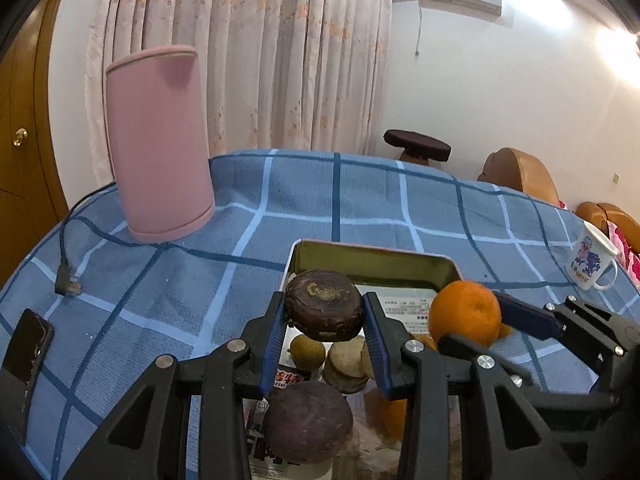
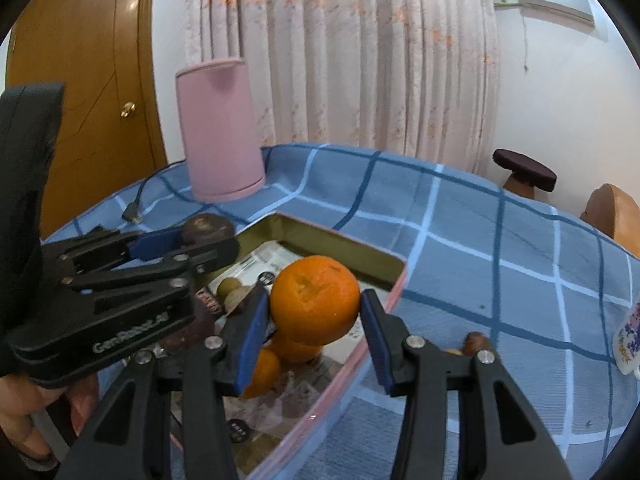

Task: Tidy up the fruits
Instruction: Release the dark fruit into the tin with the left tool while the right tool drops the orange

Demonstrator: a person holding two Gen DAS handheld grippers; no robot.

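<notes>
A: Round, dimpled orange (image 2: 315, 300), glossy skin, clamped between the blue pads of the right gripper (image 2: 314, 322), above the tray (image 2: 352, 256).
B: And on the left?
A: Flattened dark-brown fruit (image 1: 324, 310), wrinkled, pale scar on top, pinched between the jaws of the left gripper (image 1: 324, 338); both jaws narrowly parted, tight on their fruit.
B: Below them?
A: Shallow rectangular metal tray, brassy inside, pinkish rim, lined with printed paper; holding a purple round fruit (image 1: 307, 420), a small greenish one (image 1: 307, 352), more oranges (image 2: 264, 372).
B: Surface and room?
A: Blue plaid cloth (image 1: 360, 208), slightly creased. Tall matte pink cylinder (image 1: 160, 144) upright far left, black cable (image 1: 68, 280) beside it, phone (image 1: 28, 348) at the edge, printed enamel mug (image 1: 592, 262) right. Floral curtain (image 1: 280, 48), wooden door (image 2: 92, 80), white walls behind.
</notes>
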